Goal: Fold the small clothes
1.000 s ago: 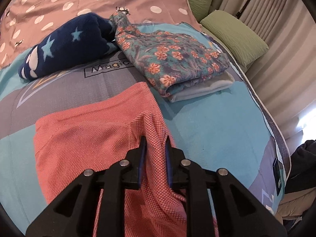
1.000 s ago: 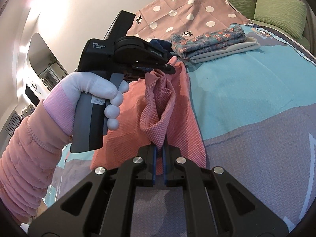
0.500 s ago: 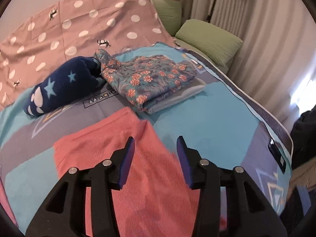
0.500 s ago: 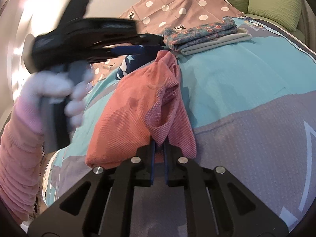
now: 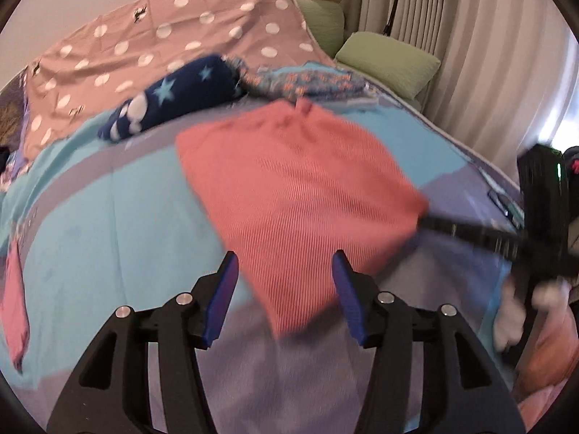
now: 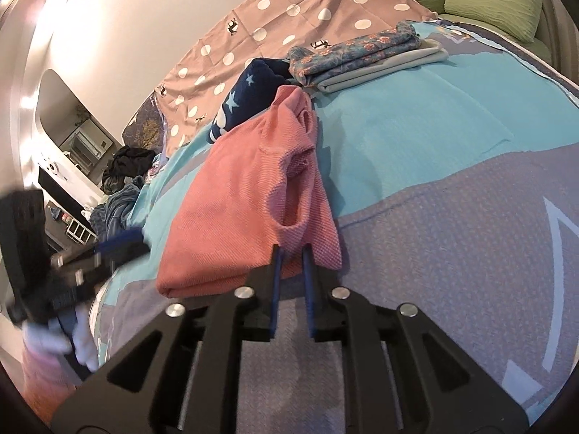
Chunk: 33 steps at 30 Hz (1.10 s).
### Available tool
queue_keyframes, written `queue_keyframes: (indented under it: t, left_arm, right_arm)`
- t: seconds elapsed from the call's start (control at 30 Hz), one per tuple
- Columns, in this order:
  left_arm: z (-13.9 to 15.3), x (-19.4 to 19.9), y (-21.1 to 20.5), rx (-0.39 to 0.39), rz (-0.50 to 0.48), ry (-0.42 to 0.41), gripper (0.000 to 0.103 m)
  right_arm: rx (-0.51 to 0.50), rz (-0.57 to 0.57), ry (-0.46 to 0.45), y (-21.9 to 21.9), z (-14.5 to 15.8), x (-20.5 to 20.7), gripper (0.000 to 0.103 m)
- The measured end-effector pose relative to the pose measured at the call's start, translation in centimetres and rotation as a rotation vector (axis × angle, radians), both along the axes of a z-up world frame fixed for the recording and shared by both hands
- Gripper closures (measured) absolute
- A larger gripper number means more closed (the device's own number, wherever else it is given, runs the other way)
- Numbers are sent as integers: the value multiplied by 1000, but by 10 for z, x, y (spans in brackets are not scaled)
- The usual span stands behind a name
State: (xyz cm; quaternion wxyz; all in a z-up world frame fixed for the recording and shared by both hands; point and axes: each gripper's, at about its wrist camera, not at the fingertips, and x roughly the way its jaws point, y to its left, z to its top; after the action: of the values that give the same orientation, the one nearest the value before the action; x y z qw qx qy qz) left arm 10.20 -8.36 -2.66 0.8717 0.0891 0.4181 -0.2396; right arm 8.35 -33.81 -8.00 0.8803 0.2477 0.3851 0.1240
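Your left gripper (image 5: 286,282) hangs with its jaws spread wide and empty above the near edge of the coral garment (image 5: 300,184), which lies folded on the bedspread (image 6: 452,152). Your right gripper (image 6: 291,253) has its jaws drawn close on the garment's near corner, though whether they actually pinch the cloth cannot be told. Beyond it sit the navy star blanket (image 5: 173,97) and the floral folded stack (image 6: 362,52).
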Motion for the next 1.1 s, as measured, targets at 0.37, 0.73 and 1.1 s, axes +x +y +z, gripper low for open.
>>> queue_keyframes:
  t: [0.37, 0.73, 1.1]
  left_arm:
    - [-34, -18, -1, 76, 16, 5, 48]
    - [-45, -8, 11, 71, 122, 25, 48]
    - [-45, -3, 6, 12, 175, 34, 47]
  right_arm:
    - [-13, 4, -5, -1, 12, 9, 65]
    - [49, -37, 121, -22, -15, 24, 88]
    - [21, 4, 92, -12, -9, 21, 48]
